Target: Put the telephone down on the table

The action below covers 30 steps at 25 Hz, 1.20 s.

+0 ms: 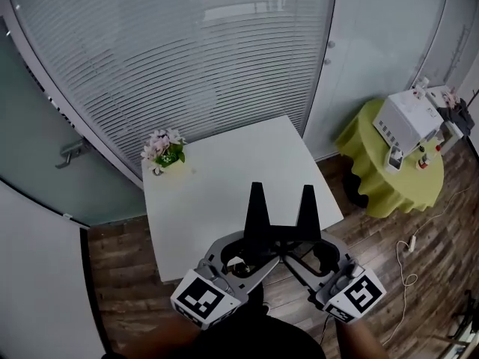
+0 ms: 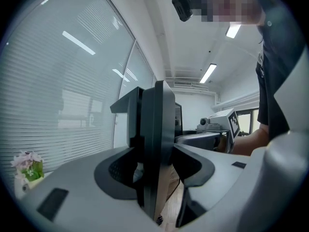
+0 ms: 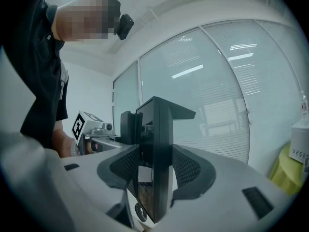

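The left gripper (image 1: 257,191) and the right gripper (image 1: 307,193) are held side by side close to the person's body, over the near edge of the white square desk (image 1: 224,182). In its own view the left gripper (image 2: 157,111) has its black jaws pressed together with nothing between them. The right gripper (image 3: 157,108) is closed and empty in the same way. No telephone can be made out in either gripper or on the white square desk, which carries only a pot of pink and white flowers (image 1: 165,149) at its far left corner. Well off to the right, a round desk draped in a yellow-green cloth (image 1: 370,182) holds a white boxy appliance (image 1: 408,118) and a few small pale items (image 1: 394,158). These are too small to identify, so whether one of them is the telephone cannot be told. A telephone would probably be a rigid shell of smooth plastic, light but slippery, with a trailing cord if it has one. The narrow middle of the handset looks like the safest place to pinch it. It should be lowered flat onto the bare centre of the desk, clear of the flowers, and not dropped.
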{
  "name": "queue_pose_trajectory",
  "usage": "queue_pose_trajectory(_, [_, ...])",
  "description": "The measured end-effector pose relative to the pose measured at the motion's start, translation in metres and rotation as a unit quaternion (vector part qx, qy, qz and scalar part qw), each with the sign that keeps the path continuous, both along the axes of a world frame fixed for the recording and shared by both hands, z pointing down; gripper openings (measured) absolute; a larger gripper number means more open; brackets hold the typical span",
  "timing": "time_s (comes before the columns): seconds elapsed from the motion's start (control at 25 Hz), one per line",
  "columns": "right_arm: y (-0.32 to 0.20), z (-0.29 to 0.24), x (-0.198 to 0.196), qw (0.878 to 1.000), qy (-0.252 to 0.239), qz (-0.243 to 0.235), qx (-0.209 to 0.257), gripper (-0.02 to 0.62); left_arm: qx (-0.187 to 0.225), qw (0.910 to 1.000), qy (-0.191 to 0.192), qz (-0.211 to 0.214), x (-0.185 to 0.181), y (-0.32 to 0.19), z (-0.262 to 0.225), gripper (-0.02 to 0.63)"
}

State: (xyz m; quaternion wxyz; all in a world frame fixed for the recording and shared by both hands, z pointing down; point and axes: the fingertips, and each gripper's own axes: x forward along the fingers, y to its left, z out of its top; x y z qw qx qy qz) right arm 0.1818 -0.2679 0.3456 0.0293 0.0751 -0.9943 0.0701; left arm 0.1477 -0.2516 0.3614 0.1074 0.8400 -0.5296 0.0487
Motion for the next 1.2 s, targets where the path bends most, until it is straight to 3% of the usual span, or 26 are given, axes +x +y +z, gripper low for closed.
queue_pose_trajectory(0.4, [-0.069, 0.036, -0.088, 0.998, 0.037, -0.042, -0.033, 0.229, -0.039, 0.9981, 0.026, -0.040, -0.086, -0.063, 0.037, 0.229])
queue_pose_trajectory(0.72, [-0.105, 0.073, -0.141, 0.992, 0.059, -0.077, -0.079, 0.229, -0.080, 0.9923, 0.059, -0.074, -0.134, -0.096, 0.075, 0.229])
queue_pose_trajectory(1.0, [-0.134, 0.101, -0.169, 0.981, 0.069, -0.127, -0.133, 0.229, -0.120, 0.9819, 0.085, -0.119, -0.156, -0.123, 0.108, 0.229])
queue_pose_trajectory(1.2, [-0.158, 0.145, -0.176, 0.965, 0.123, -0.158, -0.169, 0.229, -0.166, 0.9669, 0.119, -0.153, -0.164, -0.143, 0.143, 0.229])
